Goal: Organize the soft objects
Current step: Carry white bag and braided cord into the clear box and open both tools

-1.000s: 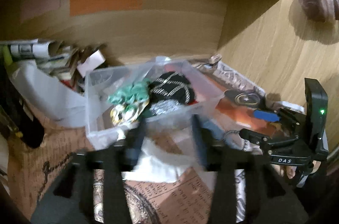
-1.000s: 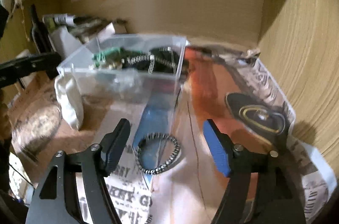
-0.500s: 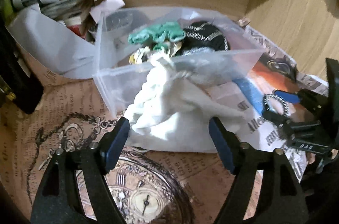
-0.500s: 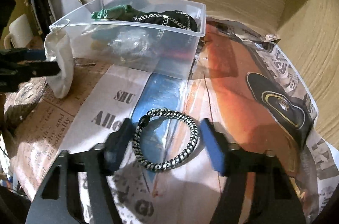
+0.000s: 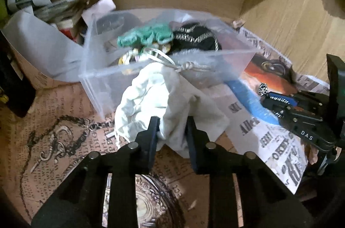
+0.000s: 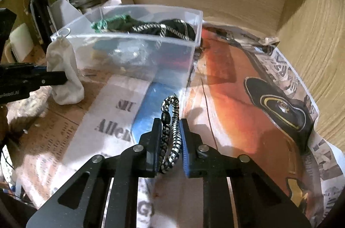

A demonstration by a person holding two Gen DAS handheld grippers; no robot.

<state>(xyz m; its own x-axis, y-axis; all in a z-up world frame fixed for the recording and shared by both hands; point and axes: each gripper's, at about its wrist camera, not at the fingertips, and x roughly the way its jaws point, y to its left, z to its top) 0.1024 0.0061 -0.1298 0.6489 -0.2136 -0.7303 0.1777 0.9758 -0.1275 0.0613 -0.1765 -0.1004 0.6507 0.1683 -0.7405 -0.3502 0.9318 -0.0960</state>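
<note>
A clear plastic bin (image 5: pixel 101 85) (image 6: pixel 194 12) stands on the papered table and holds a green scrunchie (image 5: pixel 146 34) (image 6: pixel 112 21) and a black pouch with a silver cord (image 5: pixel 196 36) (image 6: pixel 170 28). My left gripper (image 5: pixel 171 126) (image 6: pixel 62 77) is shut on a white cloth drawstring pouch (image 5: pixel 151 94) (image 6: pixel 63 68) that leans against the bin's front wall. My right gripper (image 6: pixel 170 128) (image 5: pixel 278 98) is shut on a black-and-white braided bracelet (image 6: pixel 172 120) (image 5: pixel 263 89), squeezed flat between the fingers just right of the bin.
Newspaper and printed paper cover the table (image 6: pixel 237 85). A white bag with rolled papers and clutter (image 5: pixel 41 34) stands left of the bin. A dark bottle (image 6: pixel 39 6) stands at the far left. Wooden walls (image 6: pixel 312 23) close in behind and to the right.
Both grippers have closed: the left onto the white pouch, the right onto the bracelet, which now stands pinched upright instead of lying round on the paper.
</note>
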